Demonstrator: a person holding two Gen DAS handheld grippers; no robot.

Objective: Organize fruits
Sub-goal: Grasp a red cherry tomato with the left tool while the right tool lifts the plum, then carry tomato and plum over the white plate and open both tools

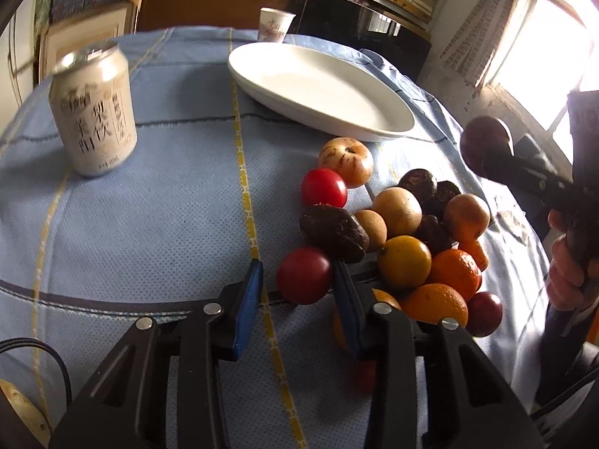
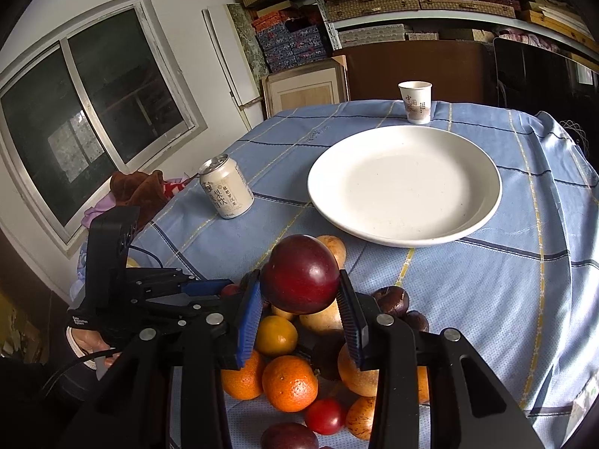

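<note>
Left wrist view first: our largest thing is the round table under a pale blue checked cloth [image 1: 149,224], which spreads out ahead of both pairs of fingers. Beyond our left gripper [image 1: 297,280], and to the right of its line, lies the wide white ceramic plate [image 1: 322,86], bare inside; in the right wrist view the same plate [image 2: 404,183] sits straight ahead of our right gripper [image 2: 299,292], well past the fingertips. Next in size is the heap of mixed fruit [image 1: 404,239], oranges, yellow and brown round fruits and dark wrinkled ones, piled just ahead of and to the right of our left fingers. A pale beige drink can with dark lettering [image 1: 93,112] stands upright far ahead and left of the left fingers. A small white paper cup [image 1: 275,24] stands upright beyond the plate's far rim.

Our right gripper is clamped on a dark red smooth plum [image 2: 299,277], blue pads pressing its two sides, and it holds the plum raised above the heap. From the left wrist view the same plum [image 1: 486,146] shows high at the right.

Our left gripper has a small red round tomato [image 1: 304,275] between its blue pads [image 1: 249,299]. The right pad touches it; a gap shows on the left side, so the jaws stand apart around it.
</note>
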